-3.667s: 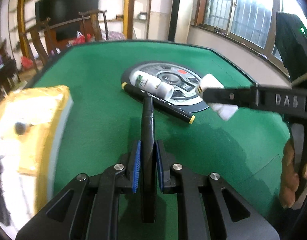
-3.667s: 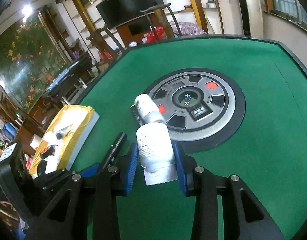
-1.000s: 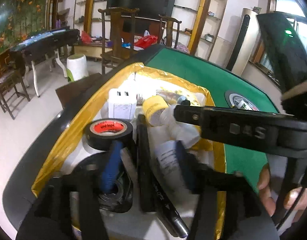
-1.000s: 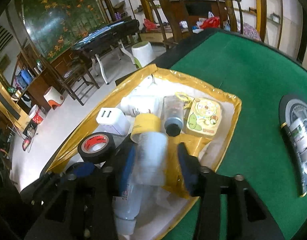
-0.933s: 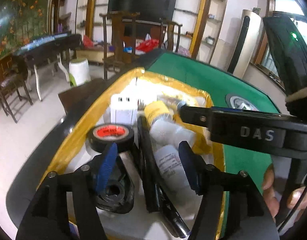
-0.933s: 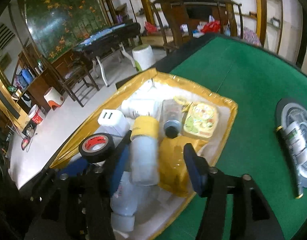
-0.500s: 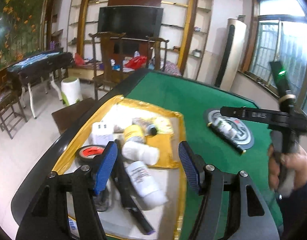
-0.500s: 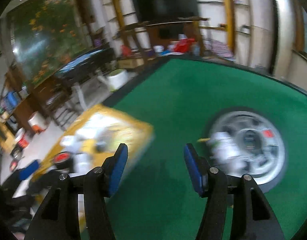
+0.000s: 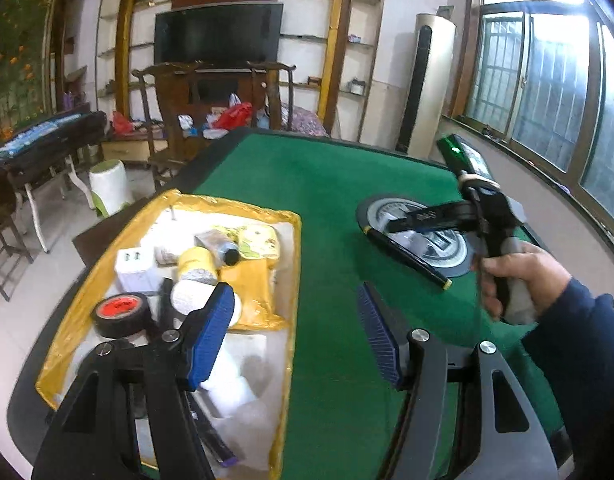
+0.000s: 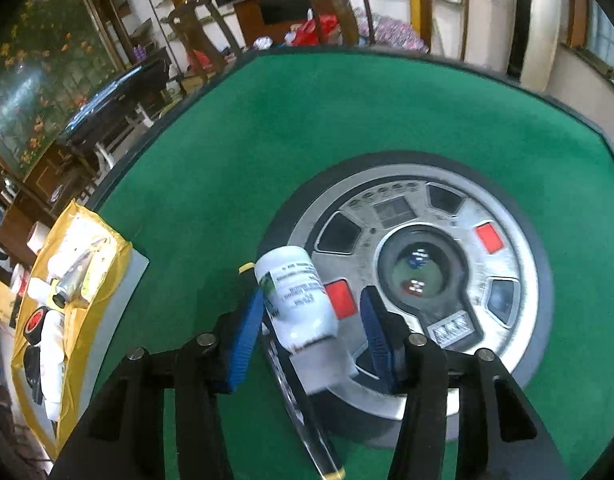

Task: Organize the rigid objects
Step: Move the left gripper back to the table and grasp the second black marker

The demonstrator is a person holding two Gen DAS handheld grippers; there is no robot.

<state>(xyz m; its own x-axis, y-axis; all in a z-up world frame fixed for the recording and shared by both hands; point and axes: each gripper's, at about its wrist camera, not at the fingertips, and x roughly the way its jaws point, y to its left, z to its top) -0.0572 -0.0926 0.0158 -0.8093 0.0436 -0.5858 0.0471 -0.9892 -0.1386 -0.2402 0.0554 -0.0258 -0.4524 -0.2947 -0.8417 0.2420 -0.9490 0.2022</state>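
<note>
The right gripper point(image 10: 311, 312) hangs over the round control panel point(image 10: 447, 240) at the middle of the green table point(image 10: 307, 140), and its jaws have just been closing, with a white bottle point(image 10: 297, 300) lying between the blue pads. The bottle rests on its side on the panel's rim, cap end toward the camera and base pointing away; the left pad point(image 10: 247, 328) stands at or just beside its flank (contact there cannot be told), while a clear gap separates the bottle from the other pad, so the fingers are not clamped on it. A black marker with yellow ends point(image 10: 303, 392) lies under and beside the bottle, running toward the camera. The left gripper point(image 9: 293, 328) is held above the table with its jaws spread and nothing between them, one pad over the gold-lined tray point(image 9: 291, 280) at the table's edge. That tray holds a roll of black tape point(image 9: 121, 316), a white charger point(image 9: 133, 266) and several bottles. A hand point(image 9: 519, 276) in a dark sleeve grips the right tool's handle.
</note>
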